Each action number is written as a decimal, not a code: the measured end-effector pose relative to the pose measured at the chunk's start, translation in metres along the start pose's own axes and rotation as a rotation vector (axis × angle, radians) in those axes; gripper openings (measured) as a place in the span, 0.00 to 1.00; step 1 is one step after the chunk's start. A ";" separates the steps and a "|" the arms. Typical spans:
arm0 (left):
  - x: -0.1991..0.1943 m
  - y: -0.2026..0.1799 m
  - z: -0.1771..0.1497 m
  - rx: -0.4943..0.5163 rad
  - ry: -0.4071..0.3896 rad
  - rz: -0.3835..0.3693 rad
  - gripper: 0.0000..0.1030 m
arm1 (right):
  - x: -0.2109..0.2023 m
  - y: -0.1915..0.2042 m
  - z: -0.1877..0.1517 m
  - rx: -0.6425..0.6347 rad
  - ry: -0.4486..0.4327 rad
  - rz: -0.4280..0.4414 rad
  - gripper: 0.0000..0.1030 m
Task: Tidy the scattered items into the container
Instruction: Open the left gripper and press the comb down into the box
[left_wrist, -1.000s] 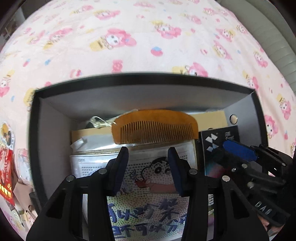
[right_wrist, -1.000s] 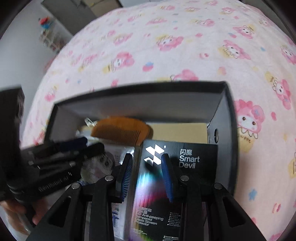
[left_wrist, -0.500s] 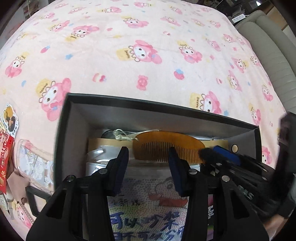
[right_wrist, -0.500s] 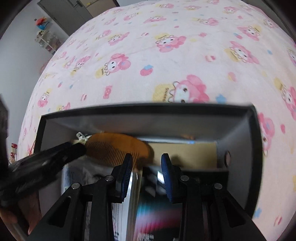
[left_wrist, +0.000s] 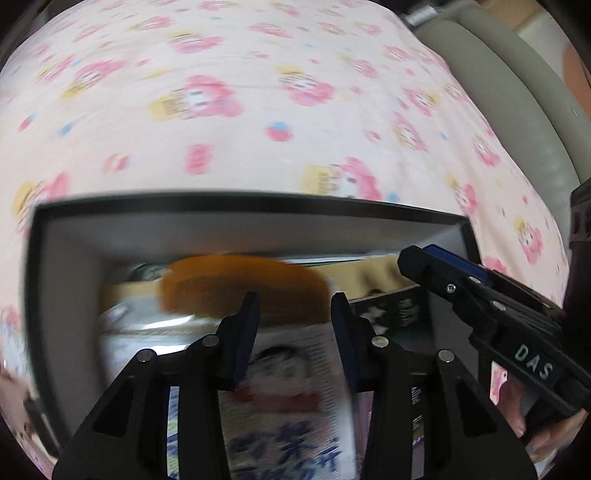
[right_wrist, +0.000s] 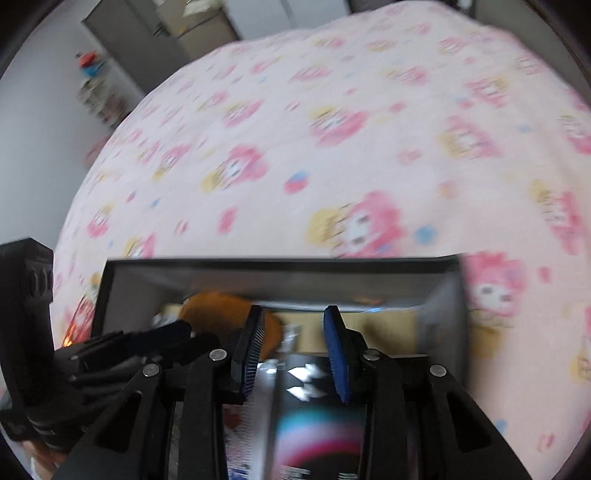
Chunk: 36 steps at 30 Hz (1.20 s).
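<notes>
Box (left_wrist: 66, 280) holds 1 comb (left_wrist: 243, 286), 2 packets; both hand-held grippers (left_wrist: 293, 332) (right_wrist: 295, 347) apart, holding nothing.

**Cloth, card, wood and plastic**

The bedspread (left_wrist: 258, 122) is soft matt cloth, pink with a cartoon print. On it, the box (left_wrist: 66, 280) looks like matt card, black outside and grey within. Inside, at 12 o'clock, the comb (left_wrist: 236, 284) has a warm wood-like, smooth finish. The packet (left_wrist: 284, 398) below it looks like glossy printed film. The black carton (right_wrist: 317, 424) at 3 o'clock is glossy, with an iridescent sheen. Each hand-held gripper (left_wrist: 293, 332) (right_wrist: 295, 350) is matt black plastic with ribbed blue pads (right_wrist: 338, 354) and shiny metal screws.
</notes>
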<state>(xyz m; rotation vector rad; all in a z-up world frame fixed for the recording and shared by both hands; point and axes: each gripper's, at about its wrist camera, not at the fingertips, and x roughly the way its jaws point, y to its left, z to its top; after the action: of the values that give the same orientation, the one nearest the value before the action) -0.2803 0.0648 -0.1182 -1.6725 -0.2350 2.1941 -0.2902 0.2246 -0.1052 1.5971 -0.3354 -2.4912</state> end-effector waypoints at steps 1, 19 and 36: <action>0.003 -0.009 0.002 0.029 -0.001 0.008 0.38 | -0.001 -0.003 0.001 0.006 -0.009 -0.013 0.30; 0.026 0.010 0.014 -0.014 0.037 0.263 0.25 | 0.015 0.000 -0.004 -0.037 0.043 -0.090 0.30; 0.024 0.033 0.010 -0.052 0.052 0.319 0.30 | 0.053 0.012 -0.013 -0.078 0.140 -0.124 0.33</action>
<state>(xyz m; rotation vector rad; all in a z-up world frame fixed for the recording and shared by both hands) -0.3016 0.0443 -0.1483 -1.9046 -0.0096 2.3818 -0.3004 0.1981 -0.1528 1.7993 -0.1229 -2.4288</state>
